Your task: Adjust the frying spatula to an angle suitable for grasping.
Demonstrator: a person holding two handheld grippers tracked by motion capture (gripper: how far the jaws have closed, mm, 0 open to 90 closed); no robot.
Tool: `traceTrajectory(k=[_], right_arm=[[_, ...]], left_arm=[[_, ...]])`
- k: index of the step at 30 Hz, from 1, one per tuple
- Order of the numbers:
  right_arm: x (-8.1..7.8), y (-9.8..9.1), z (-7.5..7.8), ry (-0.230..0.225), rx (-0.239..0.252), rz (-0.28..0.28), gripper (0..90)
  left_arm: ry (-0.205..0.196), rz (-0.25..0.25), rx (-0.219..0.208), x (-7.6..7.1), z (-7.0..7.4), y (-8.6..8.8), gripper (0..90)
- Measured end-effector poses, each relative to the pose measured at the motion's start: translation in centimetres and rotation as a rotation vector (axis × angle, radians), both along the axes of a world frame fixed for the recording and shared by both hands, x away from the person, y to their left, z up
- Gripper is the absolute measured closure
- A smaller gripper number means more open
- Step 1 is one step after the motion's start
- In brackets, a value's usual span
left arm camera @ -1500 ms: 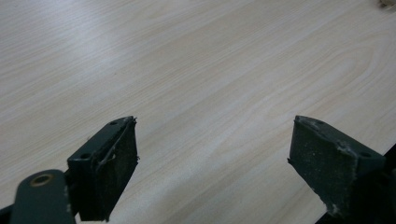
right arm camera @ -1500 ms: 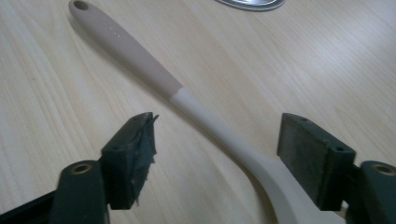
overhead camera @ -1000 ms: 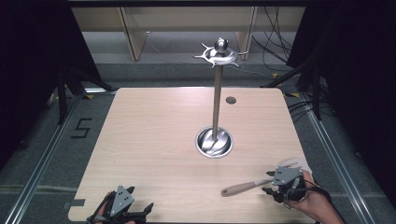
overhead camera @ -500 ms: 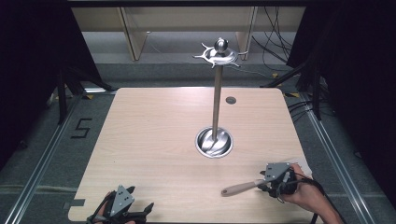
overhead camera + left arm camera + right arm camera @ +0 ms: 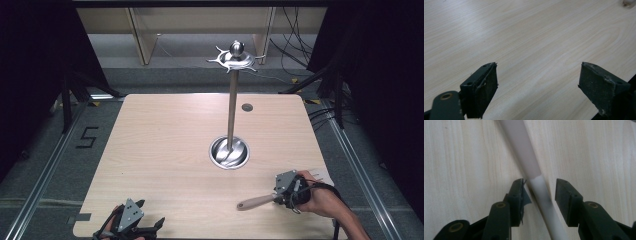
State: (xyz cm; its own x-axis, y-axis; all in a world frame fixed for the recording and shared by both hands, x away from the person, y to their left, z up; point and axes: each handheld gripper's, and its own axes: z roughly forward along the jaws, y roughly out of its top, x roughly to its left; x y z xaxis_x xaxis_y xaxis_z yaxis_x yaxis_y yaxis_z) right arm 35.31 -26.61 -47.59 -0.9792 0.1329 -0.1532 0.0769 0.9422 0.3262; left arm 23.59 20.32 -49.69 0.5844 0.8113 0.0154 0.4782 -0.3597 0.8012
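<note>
The right gripper [image 5: 278, 196] straddled a pale utensil handle [image 5: 256, 202] lying at the table's [image 5: 165, 150] near right edge, jaws parted and not yet pinching; its working end was hidden beneath the hand. The left gripper [image 5: 537, 82] rested wide open, partly cut off.

the utensil's [image 5: 257, 202] working end is hidden behind the right claw [image 5: 286, 192]; the bottom edge crops the left claw [image 5: 132, 223].
</note>
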Motion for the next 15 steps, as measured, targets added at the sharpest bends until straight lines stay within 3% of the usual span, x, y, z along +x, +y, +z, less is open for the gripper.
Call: traceTrajectory(k=[3,7,9,10,15], right_arm=[[0.2,0.3,0.0,0.006,-0.009,0.015,61.3],[0.5,1.0,0.0,0.010,-0.061,0.031,65.4],[0.4,1.1,0.0,0.012,-0.078,0.015,66.0],[0.7,1.3,0.0,0.009,-0.083,0.044,67.0],[0.6,1.9,0.2,0.034,-0.137,0.022,68.9]], left_arm=[[0.000,-0.001,0.001,0.0,0.0,0.0,14.9],[-0.002,0.001,-0.001,0.0,0.0,0.0,14.9],[-0.012,-0.001,0.014,0.0,0.1,0.1,14.9],[-0.017,-0.010,0.028,0.1,0.2,0.2,14.9],[-0.024,-0.010,0.017,0.1,0.2,0.2,15.0]])
